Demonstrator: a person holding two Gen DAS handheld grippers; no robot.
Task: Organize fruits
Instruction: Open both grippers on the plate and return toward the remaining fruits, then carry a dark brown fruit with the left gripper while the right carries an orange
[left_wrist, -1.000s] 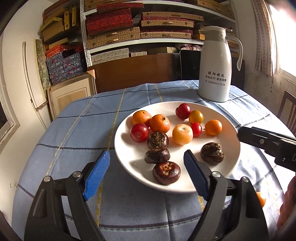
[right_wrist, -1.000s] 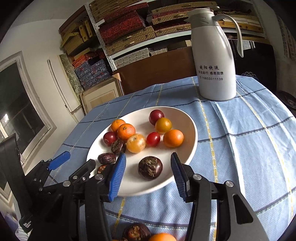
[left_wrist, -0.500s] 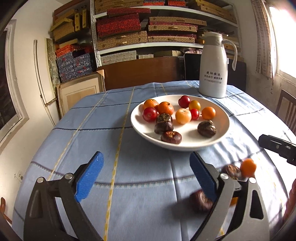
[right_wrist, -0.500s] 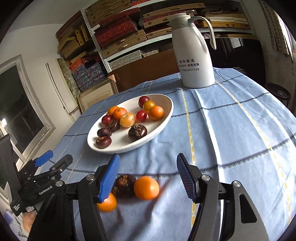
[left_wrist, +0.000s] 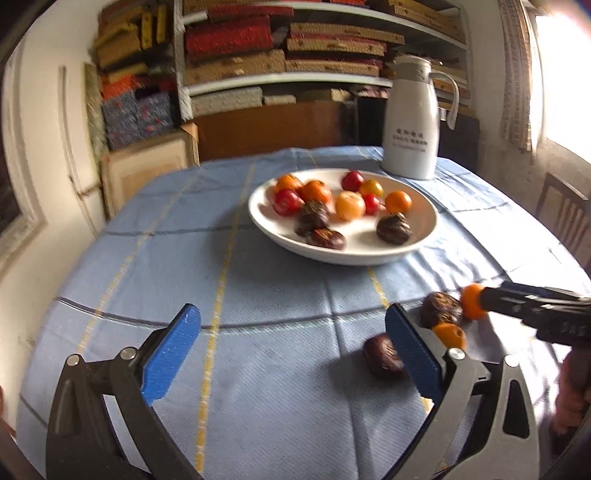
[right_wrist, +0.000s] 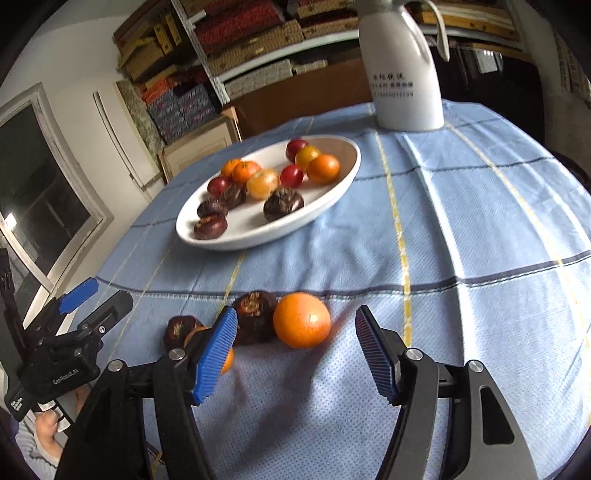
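a: state of the tools?

b: left gripper (left_wrist: 291, 350): blue pads wide apart, nothing between them, held over the near part of the table (left_wrist: 155, 266). right gripper (right_wrist: 295, 350): pads also wide apart, holding nothing; one orange (right_wrist: 301, 319) lies on the cloth in line with the gap, closer to the left pad.

a: count the loose fruit on the table.

b: four pieces, grouped near the table's near edge, right of centre in the left wrist view. two oranges: the one named above, and a second orange (right_wrist: 226, 360) mostly hidden behind the right gripper's left pad. two dark brown fruits: one dark fruit (right_wrist: 255, 320) touching the first orange on its left, and another dark fruit (right_wrist: 180, 330) further left, beside the hidden orange.

a: count the contents of the plate.

b: white plate (left_wrist: 424, 229), near the middle of the table. twelve pieces in total. four dark brown fruits on the near side of the plate, one (left_wrist: 393, 229) apart from the other three. eight round fruits on the far side: three red (left_wrist: 287, 202), the remainder orange or yellow-orange (left_wrist: 398, 201). exact split between orange and yellow cannot be told; the frame is blurred.

a: other items?

b: one white jug (left_wrist: 410, 122) standing at the far edge of the table, behind the plate. shelving (left_wrist: 295, 74) stacked with boxes behind the table.
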